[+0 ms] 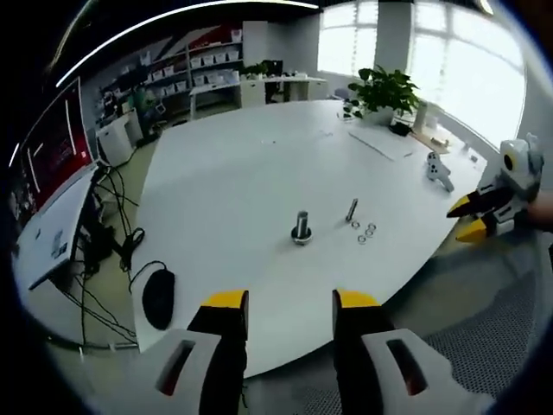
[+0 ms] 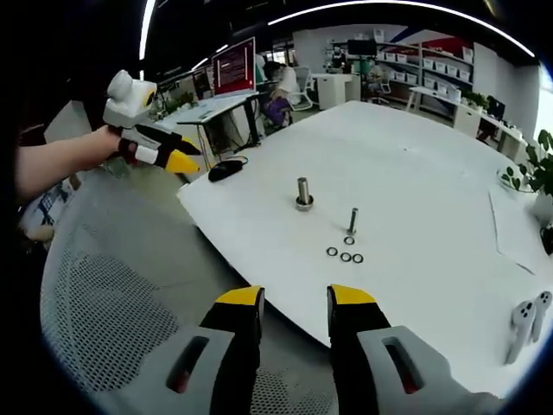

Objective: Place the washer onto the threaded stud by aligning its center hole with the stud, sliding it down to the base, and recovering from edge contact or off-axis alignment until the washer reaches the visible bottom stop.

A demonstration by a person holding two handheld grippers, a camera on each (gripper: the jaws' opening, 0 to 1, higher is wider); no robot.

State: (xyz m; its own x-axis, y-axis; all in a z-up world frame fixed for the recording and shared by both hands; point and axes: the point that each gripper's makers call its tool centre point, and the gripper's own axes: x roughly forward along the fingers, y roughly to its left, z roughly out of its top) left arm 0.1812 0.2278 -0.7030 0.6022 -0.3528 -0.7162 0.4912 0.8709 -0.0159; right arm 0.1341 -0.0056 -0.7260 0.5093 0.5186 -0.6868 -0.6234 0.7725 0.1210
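I find nothing started: both my left gripper [image 1: 281, 303] and right gripper [image 2: 294, 298] stand open and empty, washers [image 2: 345, 256] loose at the thin stud's [image 2: 352, 220] six o'clock.

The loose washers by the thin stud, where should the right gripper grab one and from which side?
Probably by the outer rim, coming from above. The loose washers lie flat on the white table, apart from each other, so the right gripper, open, could pinch the nearest across its ring. They are small; detail is unclear.

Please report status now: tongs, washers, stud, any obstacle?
Left tongs and right tongs open, empty, short of table. Loose washers beside thin stud. Thick stud apart. Nothing between.
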